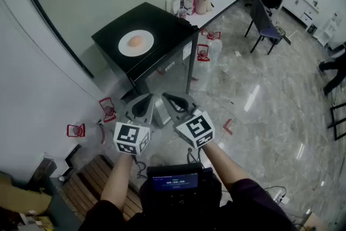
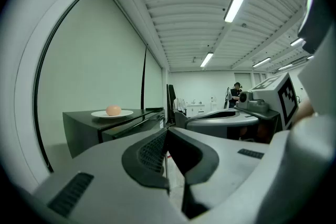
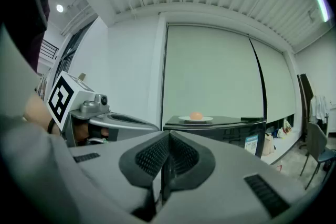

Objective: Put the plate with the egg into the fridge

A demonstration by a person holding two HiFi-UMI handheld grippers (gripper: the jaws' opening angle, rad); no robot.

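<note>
A white plate with a brown egg lies on top of a small black fridge, whose door is closed. My two grippers hang side by side over the floor, well short of the fridge and pointing toward it. The left gripper has its jaws shut with nothing between them, and so does the right gripper. In the left gripper view the plate and egg sit far off, beyond the shut left gripper. The right gripper view shows the plate and egg straight ahead above its right gripper.
A white wall runs along the left. Water bottles with red handles stand on the floor by the fridge, another near my left gripper. A dark chair and a cluttered white counter are behind. A wooden pallet lies at lower left.
</note>
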